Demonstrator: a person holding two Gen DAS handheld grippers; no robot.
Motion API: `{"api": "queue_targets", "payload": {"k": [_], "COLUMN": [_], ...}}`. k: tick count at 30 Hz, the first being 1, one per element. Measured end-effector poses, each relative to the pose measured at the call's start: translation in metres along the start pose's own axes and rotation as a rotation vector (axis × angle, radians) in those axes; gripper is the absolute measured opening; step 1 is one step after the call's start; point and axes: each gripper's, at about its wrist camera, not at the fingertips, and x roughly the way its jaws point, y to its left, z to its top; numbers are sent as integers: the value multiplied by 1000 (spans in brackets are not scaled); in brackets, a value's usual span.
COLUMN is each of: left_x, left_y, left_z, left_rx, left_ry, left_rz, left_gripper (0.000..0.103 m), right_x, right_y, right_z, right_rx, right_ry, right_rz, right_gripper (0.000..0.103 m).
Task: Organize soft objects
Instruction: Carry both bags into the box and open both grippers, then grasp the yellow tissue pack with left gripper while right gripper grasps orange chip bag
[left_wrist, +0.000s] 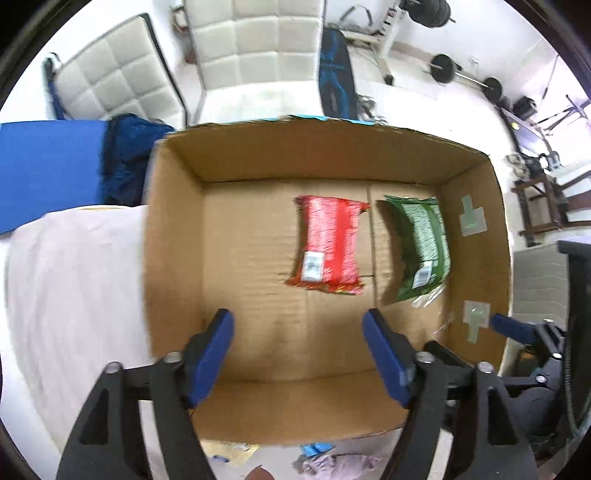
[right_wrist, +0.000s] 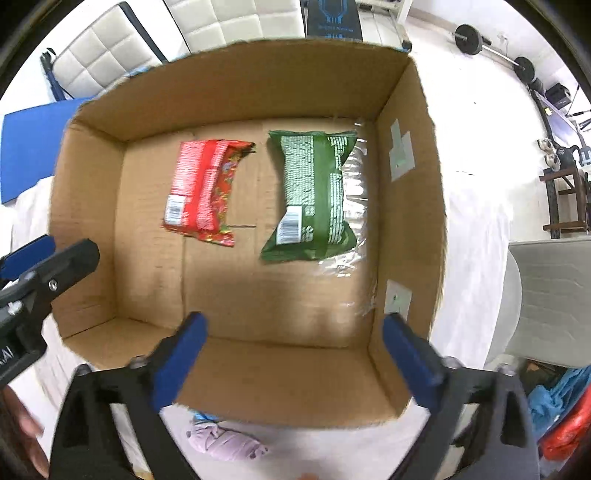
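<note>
An open cardboard box (left_wrist: 173, 258) (right_wrist: 406, 192) stands on a white-covered surface. Inside it lie a red snack packet (left_wrist: 328, 245) (right_wrist: 203, 190) and, to its right, a green snack packet (left_wrist: 421, 245) (right_wrist: 314, 195), both flat on the box floor. My left gripper (left_wrist: 297, 354) is open and empty, held over the near part of the box. My right gripper (right_wrist: 293, 354) is open and empty over the box's near wall. A crumpled lilac cloth (right_wrist: 225, 439) (left_wrist: 332, 463) lies on the surface just in front of the box. The left gripper's finger also shows at the left edge of the right wrist view (right_wrist: 55, 266).
A blue mat (left_wrist: 48, 166) and dark blue fabric (left_wrist: 129, 155) lie left of the box. White quilted chairs (left_wrist: 255, 40) stand behind it. Barbell weights (left_wrist: 465, 77) lie on the floor at the back right. Blue and red fabric (right_wrist: 565, 413) sits at the lower right.
</note>
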Motion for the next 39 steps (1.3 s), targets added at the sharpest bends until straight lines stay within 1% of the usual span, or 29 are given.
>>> {"api": "queue_targets", "payload": {"k": [1,2,4,5,6,7,8,10,13,16,18,22,25,28,30,33,36,39], "left_x": [-5,-6,-15,-18,-25,-27,-34,-46,-62,-82,-90,-107,-115,-123,-123,-112,-79,-31], "left_y": [2,3,6,7,8,4,3,2,-4,-6,-5,-6,-6,-2,4,17,33,48], "left_z": [-6,-9,-19,-19,-25,-24,-29,-36,-46,-62,-73,-95,-107,-118,-125,-140,-154,-165], "left_rx": [-1,-5,-13,-20,-25,-28,-32,-34,-33,-26,-27,-33,-38,-46,-52,-60,-74,-78], "left_ry": [-17,-28,-49,-58,-73,-85,-104,-139,-186,-231,-247,-279,-299,-310,-305,-281,-196,-82], "left_rz": [8,15,23,31,34,34,36,39,41,52,59,64,61,64,78,112,153,180], "left_gripper": [90,94,95,95,96,96,97,101,101,101,101,101,101,101,101,101,101,101], "right_x": [-7,-10,-27,-35,-42,-51,-60,-78,-88,-96,-103,-117,-128,-128,-122,-94,-47,-4], "right_y": [3,1,1,-1,-1,0,2,-1,-2,0,1,3,2,0,0,0,3,7], "right_z": [-8,-13,-25,-18,-22,-29,-26,-36,-44,-58,-69,-88,-101,-114,-121,-130,-134,-134], "right_rx": [-2,-2,5,7,8,7,8,11,15,6,-2,-12,-1,2,-2,-17,-17,-15], "right_ry": [-20,-31,-73,-85,-107,-130,-141,-177,-204,-235,-253,-276,-294,-280,-270,-215,-104,-41], "right_rz": [6,6,6,5,3,3,0,-4,-2,-25,-38,-31,1,52,66,85,89,87], "right_gripper": [103,103,103,103,103,103,103,103,103,103,103,103,103,103,103,103,103,103]}}
